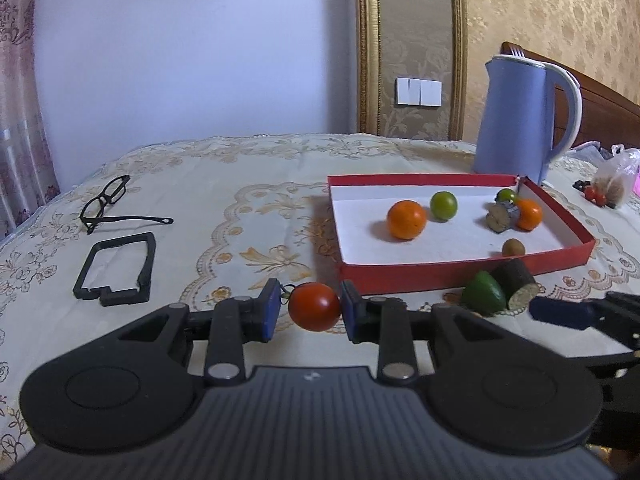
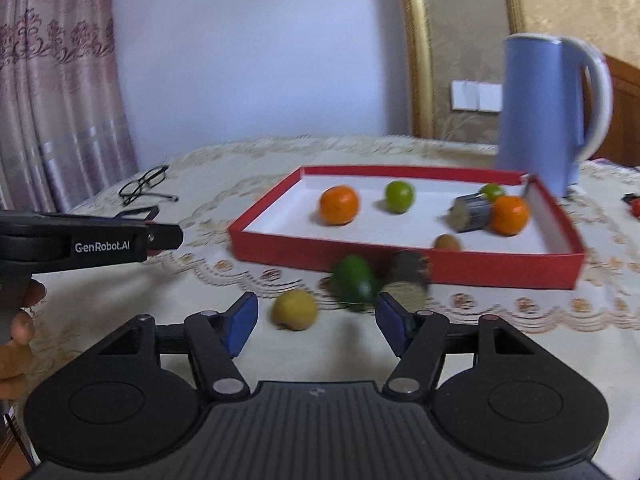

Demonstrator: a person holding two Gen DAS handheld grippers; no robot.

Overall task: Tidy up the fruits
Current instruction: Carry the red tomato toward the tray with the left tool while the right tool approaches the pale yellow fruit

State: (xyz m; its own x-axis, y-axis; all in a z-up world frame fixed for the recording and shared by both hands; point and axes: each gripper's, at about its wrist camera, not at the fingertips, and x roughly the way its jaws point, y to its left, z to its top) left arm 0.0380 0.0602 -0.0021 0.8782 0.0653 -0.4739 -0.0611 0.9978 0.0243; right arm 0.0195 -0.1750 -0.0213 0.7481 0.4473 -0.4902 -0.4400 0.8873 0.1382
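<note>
one red tomato (image 1: 314,306), two oranges (image 1: 406,219) (image 1: 528,214), three green fruits: two round ones (image 1: 443,206) (image 1: 506,195) and a longer one (image 1: 483,298). two small brown fruits (image 1: 513,247) (image 2: 295,309), two cut stalk pieces (image 1: 502,216) (image 1: 519,285). one red tray (image 1: 440,274), one blue kettle (image 1: 516,116), one pair of glasses (image 1: 108,204).

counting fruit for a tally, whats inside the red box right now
Inside the red box: two oranges, two green fruits, a small brown fruit, a cut stalk piece. The near wall hides some floor.
</note>
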